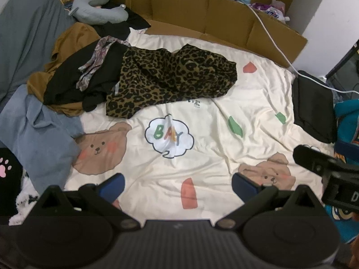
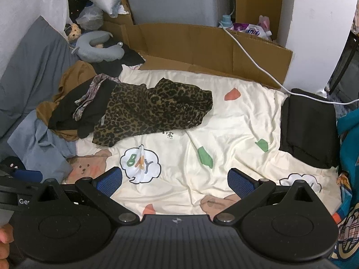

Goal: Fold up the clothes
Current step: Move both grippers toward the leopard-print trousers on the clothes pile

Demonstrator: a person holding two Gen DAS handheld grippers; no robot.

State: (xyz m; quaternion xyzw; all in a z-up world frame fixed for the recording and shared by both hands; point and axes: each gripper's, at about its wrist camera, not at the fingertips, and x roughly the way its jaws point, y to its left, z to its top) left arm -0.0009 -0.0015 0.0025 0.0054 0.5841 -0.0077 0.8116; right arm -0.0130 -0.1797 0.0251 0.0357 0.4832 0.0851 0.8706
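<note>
We see both claws held above the bed, tilted down toward its cream bear-print sheet [image 1: 224, 134]. The left claw [image 1: 177, 185] has its blue pads spread as wide as they go, with only sheet between them. The right claw [image 2: 175, 180] stands just as wide and also grips nothing. In the left wrist view the right claw's black body shows at the right edge.

A white cloud on the sheet [image 2: 140, 164] reads "BABY", partly creased. Small dark characters sit just below the leopard-print garment [image 1: 170, 78]; we cannot read them.

That leopard garment lies crumpled on the sheet, well ahead of both claws. Its left side touches a heap of black [image 1: 74, 83], mustard [image 1: 67, 42] and blue clothes [image 1: 42, 132]. A folded black garment [image 2: 309, 130] rests at the sheet's right edge. Cardboard [image 2: 190, 44] lines the far side, with a white cable [image 2: 251, 60] trailing over it, and a grey neck pillow [image 1: 101, 9] sits at the back left.
</note>
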